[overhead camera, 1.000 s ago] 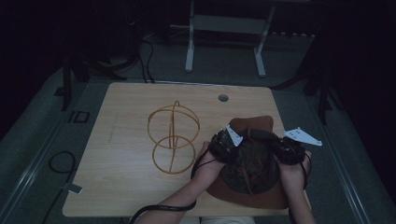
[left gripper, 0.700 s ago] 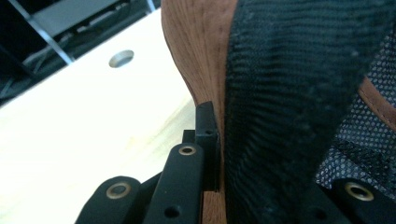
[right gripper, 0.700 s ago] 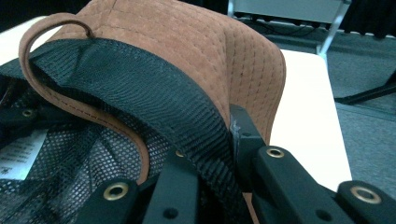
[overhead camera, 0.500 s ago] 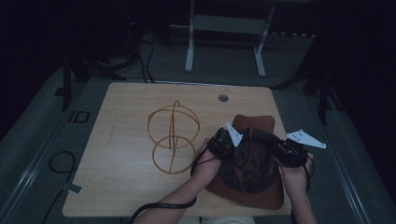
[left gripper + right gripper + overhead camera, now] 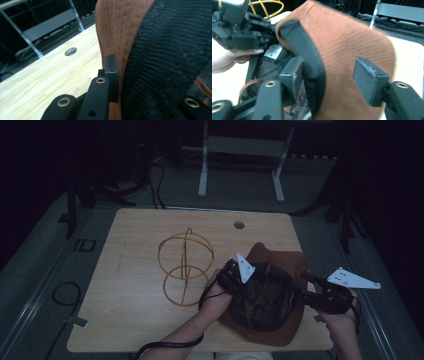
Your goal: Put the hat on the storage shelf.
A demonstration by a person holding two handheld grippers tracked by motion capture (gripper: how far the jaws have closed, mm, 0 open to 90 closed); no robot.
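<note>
A brown brimmed hat (image 5: 280, 257) lies crown-down on the right part of the wooden table (image 5: 135, 285), its black mesh lining (image 5: 260, 305) facing up. My left gripper (image 5: 235, 277) is at the hat's left edge, shut on the brim and black inner band. In the left gripper view one pad (image 5: 111, 72) presses the brown brim (image 5: 117, 25). My right gripper (image 5: 307, 282) is at the hat's right edge. Its jaws have just been opening. In the right gripper view they (image 5: 330, 72) stand apart around the brim (image 5: 352, 50) without pressing it.
A gold wire frame (image 5: 185, 267) of crossed hoops stands left of the hat. A round cable hole (image 5: 239, 225) sits near the table's far edge. A metal stand (image 5: 240, 150) and cables are on the floor beyond. The table's left half is bare wood.
The right gripper's jaws have spread off the brim and that hand has drifted right. The left gripper keeps its hold and has shifted a little.
</note>
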